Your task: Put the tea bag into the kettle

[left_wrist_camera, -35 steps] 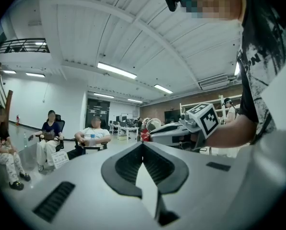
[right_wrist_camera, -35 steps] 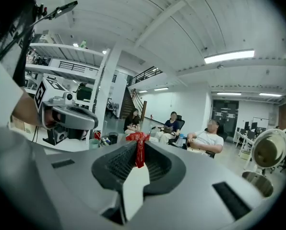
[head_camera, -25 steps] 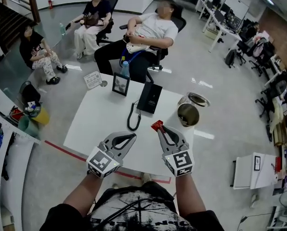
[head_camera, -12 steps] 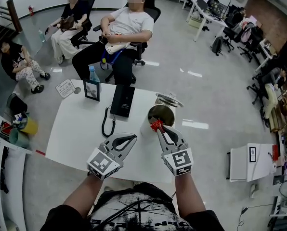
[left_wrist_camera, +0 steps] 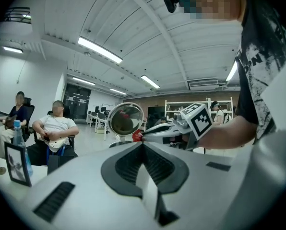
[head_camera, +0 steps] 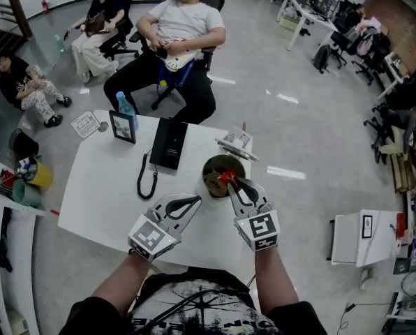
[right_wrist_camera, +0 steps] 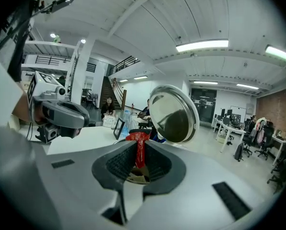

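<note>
A round metal kettle [head_camera: 215,175] stands on the white table [head_camera: 96,201] with its hinged lid [head_camera: 234,145] swung open. My right gripper [head_camera: 229,181] is shut on a red tea bag [head_camera: 226,179] and holds it at the near rim of the kettle's mouth. In the right gripper view the tea bag [right_wrist_camera: 138,146] is pinched between the jaws, with the shiny lid [right_wrist_camera: 174,114] just beyond and the kettle's opening [right_wrist_camera: 135,177] below. My left gripper [head_camera: 195,199] is shut on nothing, left of the kettle. In the left gripper view the lid [left_wrist_camera: 126,120] shows ahead of it.
A black desk phone [head_camera: 168,144] with a coiled cord [head_camera: 146,176] lies left of the kettle. A photo frame [head_camera: 123,126], a water bottle [head_camera: 124,106] and a small card [head_camera: 86,124] stand at the table's far left. People sit in chairs beyond the table.
Both grippers have come forward over the table toward the kettle. The tea bag, earlier short of the kettle, is now at its mouth. Both jaws stay as they were.
</note>
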Available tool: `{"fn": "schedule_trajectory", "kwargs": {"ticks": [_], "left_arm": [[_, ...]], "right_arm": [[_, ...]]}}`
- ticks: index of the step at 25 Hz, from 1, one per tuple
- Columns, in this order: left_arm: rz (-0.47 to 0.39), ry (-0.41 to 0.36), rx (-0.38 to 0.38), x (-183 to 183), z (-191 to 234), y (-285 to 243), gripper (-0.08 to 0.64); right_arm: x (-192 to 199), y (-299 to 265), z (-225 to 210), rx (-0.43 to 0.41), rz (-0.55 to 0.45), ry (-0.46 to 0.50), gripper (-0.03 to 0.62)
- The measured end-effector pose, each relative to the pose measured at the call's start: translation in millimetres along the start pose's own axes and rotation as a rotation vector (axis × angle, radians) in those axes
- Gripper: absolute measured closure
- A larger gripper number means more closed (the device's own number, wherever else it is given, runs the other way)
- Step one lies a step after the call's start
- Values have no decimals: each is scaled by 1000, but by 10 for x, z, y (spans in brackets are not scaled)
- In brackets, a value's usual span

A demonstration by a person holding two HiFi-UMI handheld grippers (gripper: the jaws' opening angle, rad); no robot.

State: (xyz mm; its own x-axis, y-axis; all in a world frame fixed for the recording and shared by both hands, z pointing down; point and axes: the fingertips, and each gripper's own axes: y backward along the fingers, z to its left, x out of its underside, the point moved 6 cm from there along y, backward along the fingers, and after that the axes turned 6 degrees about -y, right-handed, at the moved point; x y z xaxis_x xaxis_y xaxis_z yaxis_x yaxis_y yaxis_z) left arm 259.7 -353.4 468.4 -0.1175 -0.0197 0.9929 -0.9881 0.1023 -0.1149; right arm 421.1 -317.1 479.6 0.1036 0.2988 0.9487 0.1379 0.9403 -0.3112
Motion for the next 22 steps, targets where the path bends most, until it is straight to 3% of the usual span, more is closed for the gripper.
{"fn": "schedule_trajectory", "kwargs": {"ticks": [14, 22], "left_arm": [[31, 35, -27, 198, 172, -97, 552], [26, 42, -27, 192, 180, -67, 551]], "right_arm": [[88, -221, -93, -43, 46, -27, 533], [124, -265, -36, -52, 87, -25, 408]]}}
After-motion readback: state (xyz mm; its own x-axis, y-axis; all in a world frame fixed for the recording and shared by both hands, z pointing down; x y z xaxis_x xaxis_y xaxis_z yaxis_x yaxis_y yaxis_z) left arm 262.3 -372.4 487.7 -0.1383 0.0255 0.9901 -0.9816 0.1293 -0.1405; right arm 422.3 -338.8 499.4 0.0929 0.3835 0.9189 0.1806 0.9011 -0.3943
